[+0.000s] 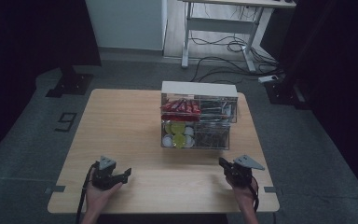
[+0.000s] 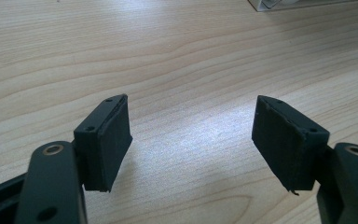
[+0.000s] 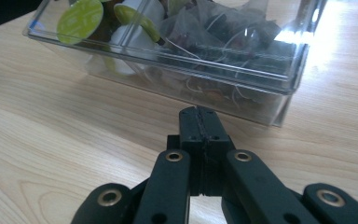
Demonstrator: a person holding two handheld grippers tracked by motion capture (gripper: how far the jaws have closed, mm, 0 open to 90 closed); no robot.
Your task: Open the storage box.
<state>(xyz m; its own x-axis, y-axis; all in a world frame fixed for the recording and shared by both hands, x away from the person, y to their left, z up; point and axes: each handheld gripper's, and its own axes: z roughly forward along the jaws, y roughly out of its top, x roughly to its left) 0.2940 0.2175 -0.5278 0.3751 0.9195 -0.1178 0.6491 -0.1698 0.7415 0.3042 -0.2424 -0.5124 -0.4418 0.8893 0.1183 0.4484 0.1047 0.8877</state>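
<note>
Grippers rest low on my pale wooden table (image 1: 121,121): left gripper (image 1: 127,173) at lower left, jaws spread wide over bare wood and holding nothing; right gripper (image 1: 222,163) at lower right, jaws pressed together, empty — just short of the clear plastic two-tier organiser box (image 1: 198,122), centre frame, holding green-lidded capsules (image 1: 178,133) and red packets (image 1: 181,107).

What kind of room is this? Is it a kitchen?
Probably not a kitchen: it looks like an office or lab set up for recording. A wooden table stands on grey floor, cables trail under a desk, and dark stands flank the table.
</note>
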